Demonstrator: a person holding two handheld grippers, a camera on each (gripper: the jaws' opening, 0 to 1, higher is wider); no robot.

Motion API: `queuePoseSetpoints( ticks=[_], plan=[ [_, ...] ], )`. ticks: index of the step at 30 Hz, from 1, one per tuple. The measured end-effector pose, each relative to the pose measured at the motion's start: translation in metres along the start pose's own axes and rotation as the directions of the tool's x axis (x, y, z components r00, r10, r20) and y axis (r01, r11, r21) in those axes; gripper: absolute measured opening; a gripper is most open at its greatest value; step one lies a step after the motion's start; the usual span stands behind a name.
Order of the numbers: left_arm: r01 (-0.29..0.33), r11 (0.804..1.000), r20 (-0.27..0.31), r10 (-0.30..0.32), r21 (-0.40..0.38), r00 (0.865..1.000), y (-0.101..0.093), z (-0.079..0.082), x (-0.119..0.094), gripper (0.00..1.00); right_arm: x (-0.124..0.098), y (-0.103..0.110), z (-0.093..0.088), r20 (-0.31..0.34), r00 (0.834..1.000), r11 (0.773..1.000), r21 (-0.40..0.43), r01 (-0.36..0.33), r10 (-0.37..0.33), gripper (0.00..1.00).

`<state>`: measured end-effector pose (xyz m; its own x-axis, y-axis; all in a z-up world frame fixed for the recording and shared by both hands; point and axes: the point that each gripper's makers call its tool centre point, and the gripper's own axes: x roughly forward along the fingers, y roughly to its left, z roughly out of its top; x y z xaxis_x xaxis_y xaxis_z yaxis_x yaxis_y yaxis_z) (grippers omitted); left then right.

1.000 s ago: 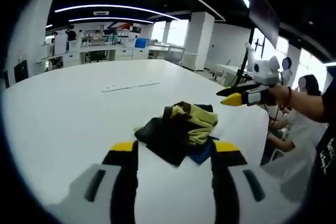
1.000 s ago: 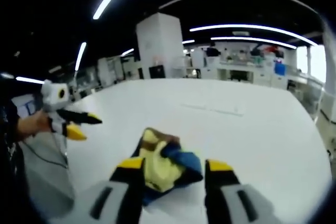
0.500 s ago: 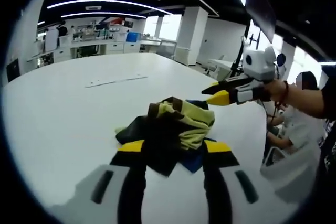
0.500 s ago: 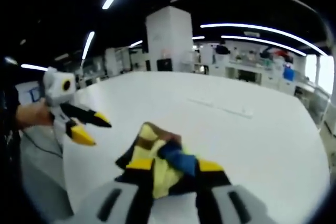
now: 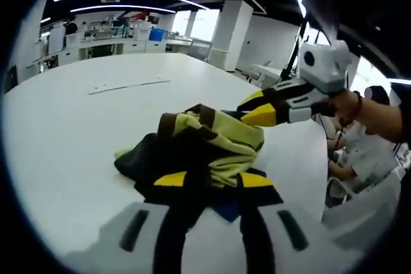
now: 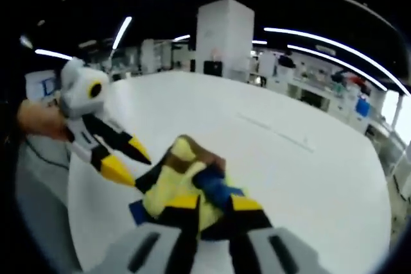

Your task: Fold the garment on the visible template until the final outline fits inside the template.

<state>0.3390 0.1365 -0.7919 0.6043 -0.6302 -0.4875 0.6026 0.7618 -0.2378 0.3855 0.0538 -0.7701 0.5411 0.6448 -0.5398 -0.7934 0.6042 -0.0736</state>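
Left gripper view: the garment, a crumpled heap of black, brown and yellow-green cloth with a blue patch at its near edge, lies on the white table. The left claw reaches up from the bottom, its yellow-tipped jaws drawn fairly close together over the near edge of the heap. Whether they pinch cloth I cannot tell. The right claw comes in from the right, held by a hand with a red wristband. Its yellow tips sit parted, just beside the far upper side of the heap. A thin pale strip lies on the table well beyond the garment. Cabinets and benches line the far wall.

Right gripper view: the same garment lies on the table, yellow and brown up top, blue to the right. The right claw has its yellow tips set narrowly over the near side of the heap; a grip is not clear. The left claw enters from the left, held in a hand, jaws spread, its lower yellow tip touching or nearly touching the garment's left edge.
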Motion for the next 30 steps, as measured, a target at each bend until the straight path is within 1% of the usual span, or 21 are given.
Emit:
queuePoseSetpoints(
  ticks=[3,8,13,15,21,24,25,26,27,29,30],
  plan=[
    [-0.003,1.0,-0.007,0.003,0.013,1.0,0.0,-0.003,0.004,0.23,0.002,0.0,0.0,-0.004,1.0,1.0,-0.008,-0.008,0.008,0.09],
    [0.003,1.0,-0.009,-0.003,0.003,1.0,0.0,-0.005,0.012,0.18,0.005,0.0,0.0,-0.011,1.0,1.0,-0.014,-0.016,0.016,0.06],
    [0.01,0.999,-0.006,-0.01,-0.035,1.0,0.004,-0.005,0.019,0.15,0.009,-0.001,-0.003,-0.026,1.0,1.0,-0.019,-0.015,0.015,0.02],
    [0.015,0.999,-0.007,-0.015,-0.042,1.0,0.003,-0.005,0.018,0.15,0.009,-0.001,-0.003,-0.028,0.999,1.0,-0.016,-0.015,0.014,0.0],
    [0.039,0.998,-0.006,-0.039,-0.043,0.999,0.005,-0.006,0.012,0.14,0.009,-0.003,-0.005,-0.035,0.999,1.0,0.004,-0.011,0.011,0.0],
    [0.038,0.999,0.0,-0.038,-0.036,0.999,0.007,-0.005,0.011,0.08,0.01,-0.003,-0.005,-0.037,0.999,1.0,0.014,-0.009,0.01,0.0],
    [0.024,0.999,-0.001,-0.024,-0.03,1.0,0.011,-0.006,0.011,0.06,0.01,-0.003,-0.005,-0.038,0.999,1.0,0.017,-0.009,0.01,0.0],
    [0.018,1.0,0.0,-0.018,-0.019,1.0,0.013,-0.006,0.011,0.05,0.01,-0.003,-0.005,-0.037,0.999,1.0,0.02,-0.01,0.01,0.0],
    [0.019,1.0,0.004,-0.019,-0.021,1.0,0.014,-0.006,0.012,0.05,0.01,-0.003,-0.005,-0.036,0.999,1.0,0.027,-0.01,0.011,0.0],
    [0.041,0.998,0.023,-0.039,-0.048,0.999,0.011,-0.003,0.014,0.05,0.01,-0.003,-0.005,-0.035,0.999,0.999,0.035,-0.009,0.01,0.0],
    [0.046,0.997,0.021,-0.044,-0.058,0.999,0.01,-0.003,0.015,0.05,0.011,-0.003,-0.005,-0.036,0.999,0.999,0.04,-0.009,0.01,0.0]
  ],
)
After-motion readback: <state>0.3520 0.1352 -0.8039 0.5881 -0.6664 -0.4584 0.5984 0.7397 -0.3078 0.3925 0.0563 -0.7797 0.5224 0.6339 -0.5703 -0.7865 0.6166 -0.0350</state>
